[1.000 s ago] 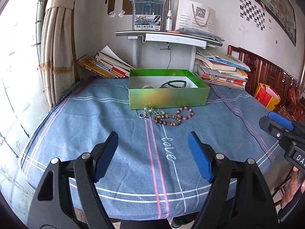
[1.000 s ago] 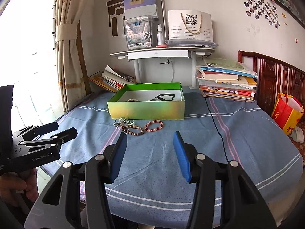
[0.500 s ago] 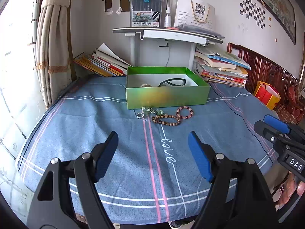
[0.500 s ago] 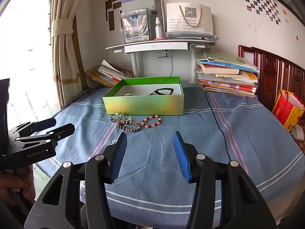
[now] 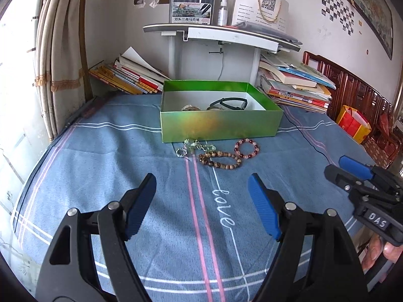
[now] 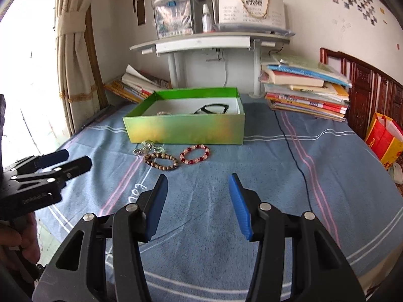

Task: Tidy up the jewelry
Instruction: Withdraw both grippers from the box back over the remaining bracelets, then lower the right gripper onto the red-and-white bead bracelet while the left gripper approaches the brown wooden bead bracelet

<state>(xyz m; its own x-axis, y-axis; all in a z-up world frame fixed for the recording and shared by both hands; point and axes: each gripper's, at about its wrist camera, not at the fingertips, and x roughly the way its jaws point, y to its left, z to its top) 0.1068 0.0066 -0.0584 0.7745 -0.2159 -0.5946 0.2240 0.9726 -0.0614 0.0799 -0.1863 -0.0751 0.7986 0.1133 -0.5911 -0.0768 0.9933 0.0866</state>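
Left wrist view: I am holding my left gripper (image 5: 202, 188) above the blue cloth (image 5: 100, 171) with its jaws standing wide and nothing between them. Ahead of me the green box (image 5: 219, 125) is sitting open, with a black band (image 5: 230, 103) and some beads lying inside. Just in front of the box three pieces are lying on the cloth: a clear crystal bracelet (image 5: 195, 147) nearest the box wall, a brown wooden bead bracelet (image 5: 219, 159) beside it, and a red and pink bead bracelet (image 5: 246, 148) touching the brown one. In the right wrist view I am keeping my right gripper (image 6: 197, 191) partly open and empty, pointing toward the same bracelets, well short of them. Books (image 6: 304, 93) are stacked behind the box beside a small white desk (image 6: 209, 42).
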